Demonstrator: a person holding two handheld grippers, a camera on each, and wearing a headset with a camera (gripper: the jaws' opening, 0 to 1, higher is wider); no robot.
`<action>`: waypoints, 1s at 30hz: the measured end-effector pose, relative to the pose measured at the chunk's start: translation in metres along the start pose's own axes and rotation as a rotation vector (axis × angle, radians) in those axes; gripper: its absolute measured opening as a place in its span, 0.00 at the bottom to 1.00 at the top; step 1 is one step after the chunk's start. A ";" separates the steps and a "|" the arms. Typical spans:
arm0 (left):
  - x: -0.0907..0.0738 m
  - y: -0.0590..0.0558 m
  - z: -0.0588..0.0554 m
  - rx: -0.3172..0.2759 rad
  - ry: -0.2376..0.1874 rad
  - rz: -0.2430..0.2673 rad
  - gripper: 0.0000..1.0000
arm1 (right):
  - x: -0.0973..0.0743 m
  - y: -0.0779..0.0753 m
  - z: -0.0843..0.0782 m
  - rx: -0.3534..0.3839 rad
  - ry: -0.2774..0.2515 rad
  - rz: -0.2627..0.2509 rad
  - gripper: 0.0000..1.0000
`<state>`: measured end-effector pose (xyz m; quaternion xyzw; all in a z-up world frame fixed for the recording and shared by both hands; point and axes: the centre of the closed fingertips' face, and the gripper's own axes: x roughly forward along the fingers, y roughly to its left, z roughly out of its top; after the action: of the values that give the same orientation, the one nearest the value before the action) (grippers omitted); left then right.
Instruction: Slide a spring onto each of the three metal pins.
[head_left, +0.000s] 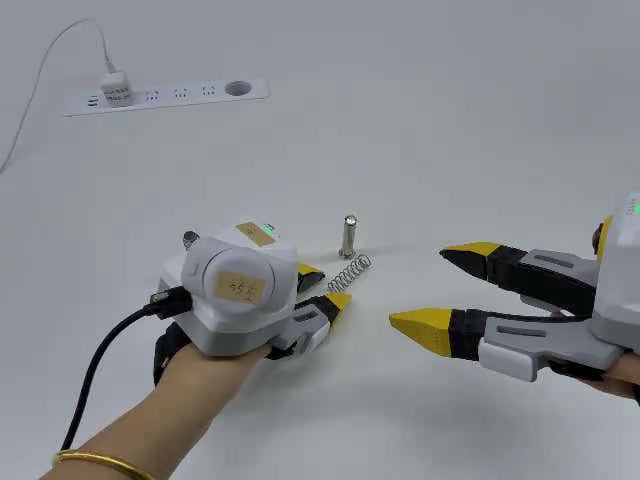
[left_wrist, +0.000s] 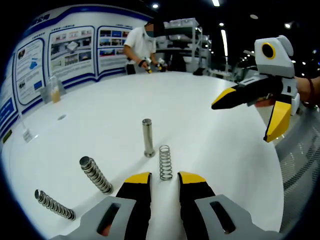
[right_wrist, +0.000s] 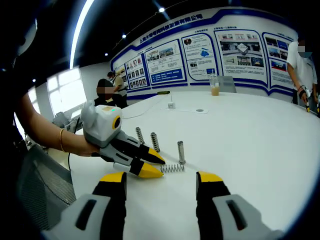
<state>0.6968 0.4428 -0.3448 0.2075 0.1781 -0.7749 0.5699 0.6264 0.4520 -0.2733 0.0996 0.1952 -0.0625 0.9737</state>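
Spring (left_wrist: 165, 162), a thin coil of bright steel wire, lies flat on the white table (head_left: 420, 150) straight ahead of the left gripper (left_wrist: 165, 179). Its near end sits at the gap between the yellow jaw tips and the rest runs away from them. Whether either tip touches the coil cannot be told.

Just past the coil's far end, slightly to the left as that gripper looks, a bare pin (left_wrist: 147, 137) stands upright, a smooth silvery post with no spring on it. Further left of the jaws are an inner loaded pin (left_wrist: 96, 175) and an outer loaded pin (left_wrist: 54, 205), each wrapped in a spring along its whole length.

Far beyond the left gripper, near the table's edge, a clear cup (left_wrist: 54, 91) holds some amber liquid.

The left gripper's jaws are parted by a narrow gap, a little wider than the coil, and pinch nothing. The right gripper (head_left: 420, 286) is held off to the right of the left one, well apart from the spring. Its jaws are spread wide and empty, with the yellow tips pointing towards the bare pin and the coil.

Well beyond the left gripper, a white power strip (head_left: 190, 95) lies on the table with a white plug (head_left: 115, 85) seated in it.
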 end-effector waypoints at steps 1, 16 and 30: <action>0.001 0.000 0.000 -0.002 0.001 0.000 0.21 | 0.000 0.000 0.000 0.003 -0.001 -0.002 0.57; 0.004 -0.002 0.000 0.062 -0.003 0.000 0.11 | 0.001 -0.004 0.001 0.044 -0.017 -0.012 0.56; -0.005 -0.003 -0.002 0.061 0.011 -0.001 0.09 | 0.000 -0.010 0.012 0.072 -0.033 -0.030 0.56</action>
<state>0.6958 0.4488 -0.3438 0.2287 0.1577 -0.7792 0.5619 0.6287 0.4399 -0.2643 0.1306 0.1779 -0.0855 0.9716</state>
